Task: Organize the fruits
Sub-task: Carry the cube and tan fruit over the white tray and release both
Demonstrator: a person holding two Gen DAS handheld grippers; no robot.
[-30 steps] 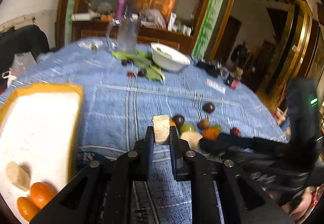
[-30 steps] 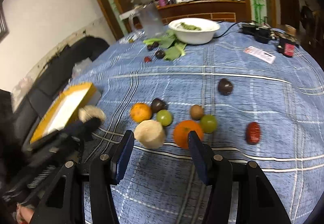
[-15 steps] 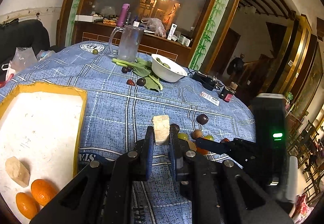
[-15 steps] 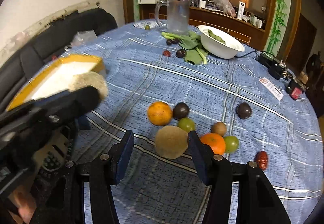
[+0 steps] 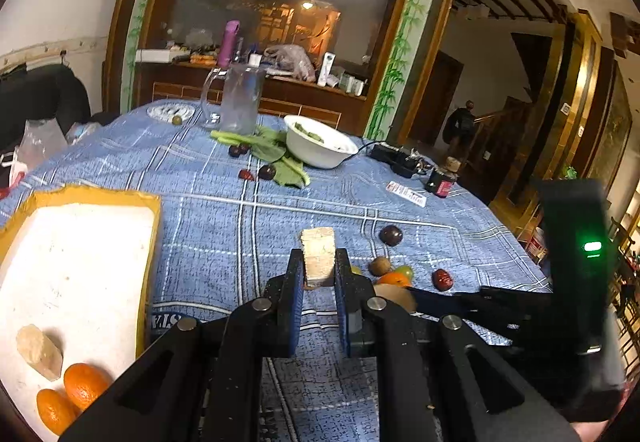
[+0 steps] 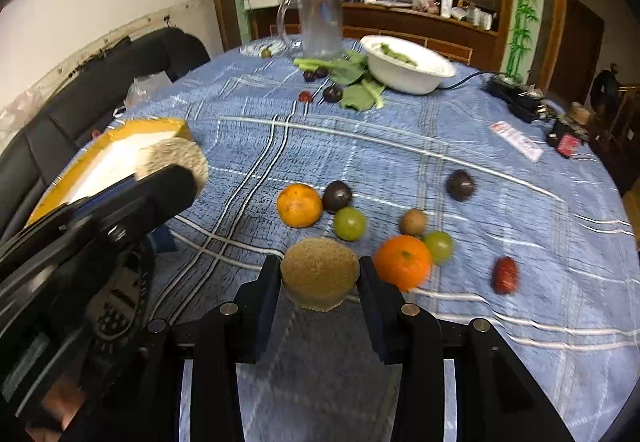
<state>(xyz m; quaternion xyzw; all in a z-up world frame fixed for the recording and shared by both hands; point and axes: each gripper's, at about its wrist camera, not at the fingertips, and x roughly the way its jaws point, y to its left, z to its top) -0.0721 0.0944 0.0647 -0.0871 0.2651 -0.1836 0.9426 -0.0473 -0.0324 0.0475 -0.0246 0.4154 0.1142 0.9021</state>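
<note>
Fruits lie loose on the blue checked tablecloth (image 6: 400, 130), and the right gripper (image 6: 319, 278) has just been closing its jaws around a round tan fruit (image 6: 318, 272), pads touching both its sides. At two o'clock from it sits a large orange (image 6: 404, 262), with a green grape (image 6: 439, 246) and a small brown fruit (image 6: 414, 222) beyond; at eleven o'clock another orange (image 6: 299, 205), a dark plum (image 6: 337, 196) and a second grape (image 6: 349, 223). The left gripper (image 5: 318, 270) is pressed together on a pale wedge of fruit (image 5: 318, 256). At nine o'clock from it lies the yellow-rimmed tray (image 5: 150, 226), holding two small oranges (image 5: 86, 384) and a pale chunk (image 5: 39, 351).
</note>
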